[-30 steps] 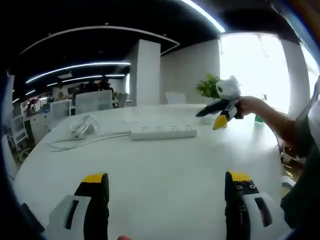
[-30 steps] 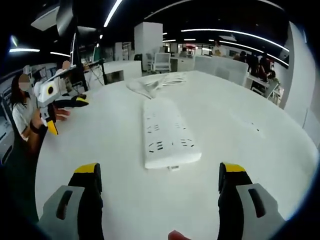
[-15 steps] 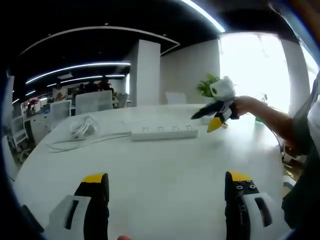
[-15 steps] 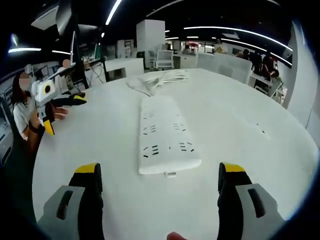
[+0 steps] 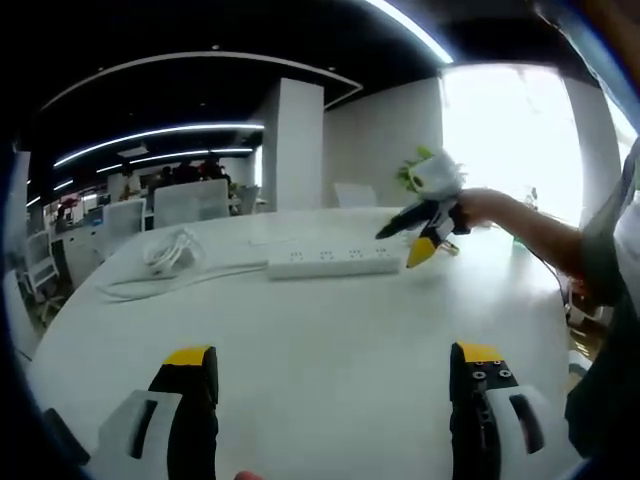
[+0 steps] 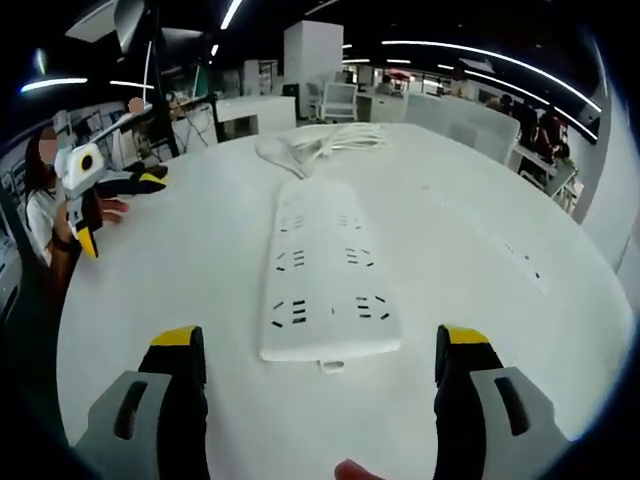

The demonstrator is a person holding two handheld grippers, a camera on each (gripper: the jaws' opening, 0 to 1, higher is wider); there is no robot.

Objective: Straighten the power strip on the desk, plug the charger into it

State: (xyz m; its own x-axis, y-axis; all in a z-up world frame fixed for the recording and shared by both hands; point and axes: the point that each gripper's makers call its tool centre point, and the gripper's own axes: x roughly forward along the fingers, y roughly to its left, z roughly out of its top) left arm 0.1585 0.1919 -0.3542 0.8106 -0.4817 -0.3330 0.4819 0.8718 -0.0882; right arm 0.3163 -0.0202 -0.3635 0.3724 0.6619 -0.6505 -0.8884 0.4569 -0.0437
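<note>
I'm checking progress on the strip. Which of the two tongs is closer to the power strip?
The right tongs: the power strip lies just ahead of their open jaws, while the left tongs sit far back across the desk.

A white power strip [image 6: 325, 272] lies flat on the white desk [image 6: 460, 250], its cord [image 5: 165, 270] coiled beyond.

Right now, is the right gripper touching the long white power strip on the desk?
Apart. The right gripper view shows bare desk between the right gripper and the white power strip; its jaws stand open.
</note>
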